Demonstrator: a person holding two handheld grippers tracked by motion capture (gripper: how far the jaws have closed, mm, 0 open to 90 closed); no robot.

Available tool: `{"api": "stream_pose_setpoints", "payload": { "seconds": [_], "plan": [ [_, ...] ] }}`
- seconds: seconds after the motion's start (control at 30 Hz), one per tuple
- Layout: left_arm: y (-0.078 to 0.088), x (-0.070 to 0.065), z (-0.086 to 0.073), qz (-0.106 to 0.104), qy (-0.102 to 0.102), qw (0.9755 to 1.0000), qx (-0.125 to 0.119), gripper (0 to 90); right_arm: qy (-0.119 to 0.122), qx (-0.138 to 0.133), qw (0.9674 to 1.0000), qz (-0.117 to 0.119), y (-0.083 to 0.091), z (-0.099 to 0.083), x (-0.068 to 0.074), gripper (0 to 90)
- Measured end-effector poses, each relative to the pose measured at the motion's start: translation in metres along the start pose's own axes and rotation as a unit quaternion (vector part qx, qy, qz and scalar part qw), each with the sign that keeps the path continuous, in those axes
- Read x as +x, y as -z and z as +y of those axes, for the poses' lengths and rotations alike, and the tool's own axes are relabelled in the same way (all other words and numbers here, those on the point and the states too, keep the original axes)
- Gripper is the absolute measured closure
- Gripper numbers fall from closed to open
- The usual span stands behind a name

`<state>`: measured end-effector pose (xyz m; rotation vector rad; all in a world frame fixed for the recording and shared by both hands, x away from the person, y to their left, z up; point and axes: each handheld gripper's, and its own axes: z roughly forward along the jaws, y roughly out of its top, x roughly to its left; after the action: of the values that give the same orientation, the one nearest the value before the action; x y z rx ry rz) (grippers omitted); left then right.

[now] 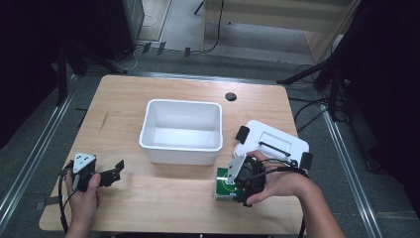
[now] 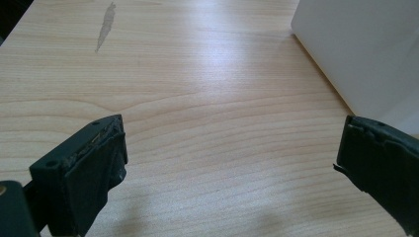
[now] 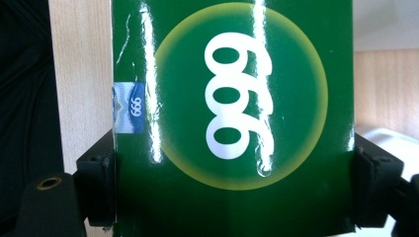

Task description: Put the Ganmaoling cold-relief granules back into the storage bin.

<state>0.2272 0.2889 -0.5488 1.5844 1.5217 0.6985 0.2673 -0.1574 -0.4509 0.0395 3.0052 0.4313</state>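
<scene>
Green box (image 3: 232,123) wedged between right gripper (image 3: 232,197) jaws, pinched on both sides

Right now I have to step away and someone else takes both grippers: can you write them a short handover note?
Right gripper: jaws closed on the two sides of the green box, holding it at the near right part of the table, in front of the white bin.
Left gripper: open, nothing between its jaws, low over bare wood at the near left.
White lid: lies flat to the right of the bin, off it.
Done: the box is gripped.
Left: the bin looks empty, so probably carry the box over its rim, release it inside, then perhaps fit the lid.
</scene>
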Motion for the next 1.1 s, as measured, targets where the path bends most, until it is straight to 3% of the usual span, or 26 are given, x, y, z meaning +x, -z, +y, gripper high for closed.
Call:
{"api": "stream_pose_setpoints", "payload": {
  "seconds": [1.1],
  "plan": [
    [0.000, -0.001, 0.000, 0.001, -0.001, 1.0000, -0.002, 0.0, -0.048, -0.012, 0.9980, -0.039, 0.056, -0.022, -0.041, 16.0]
  ]
}}
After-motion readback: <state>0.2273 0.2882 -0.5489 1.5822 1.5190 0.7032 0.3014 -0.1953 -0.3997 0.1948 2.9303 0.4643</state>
